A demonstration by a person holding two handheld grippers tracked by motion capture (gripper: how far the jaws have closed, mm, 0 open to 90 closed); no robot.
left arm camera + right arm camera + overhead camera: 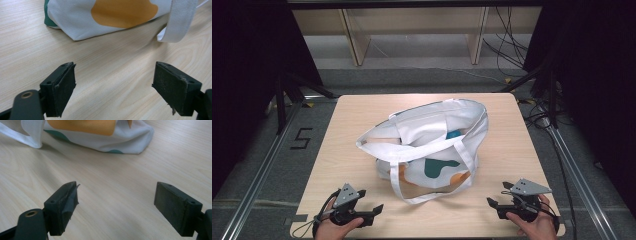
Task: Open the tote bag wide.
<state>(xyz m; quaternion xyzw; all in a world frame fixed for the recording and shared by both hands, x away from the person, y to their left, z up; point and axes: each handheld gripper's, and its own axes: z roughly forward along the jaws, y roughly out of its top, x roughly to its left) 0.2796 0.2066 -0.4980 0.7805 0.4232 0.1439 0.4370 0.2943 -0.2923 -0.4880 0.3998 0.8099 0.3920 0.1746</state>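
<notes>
Fingers on both grippers stood wide apart and held nothing. The left gripper [373,210] rested at the near left corner of the surface [362,115], with a hand [334,227] behind it. The right gripper [493,204] rested at the near right corner, likewise held by a hand [537,225]. In each gripper view, bare wood lay between the black fingers [61,87], and no cloth touched either pair.

The bag [432,145], white with teal and orange patches, lay in the middle of the surface, slumped on its side with its mouth open. One strap [399,180] drooped from the mouth toward the near edge and looped onto the wood. A second strap crossed the opening. Something teal [455,134] showed inside the mouth, and a pale flat item sat further left within it; what these were could not be judged with confidence from the high view.

In the left gripper view the bag's near corner [75,30] and strap loop [178,22] lay ahead of the fingers, near but apart. In the right gripper view the other near corner [135,142] sat ahead, also apart.

Assessment: no handling of the bag appeared under way. Neither gripper had contact. The approach, any grasp of strap or rim, and all work on the contents remained outstanding. Progress was judged to be at the starting point.
</notes>
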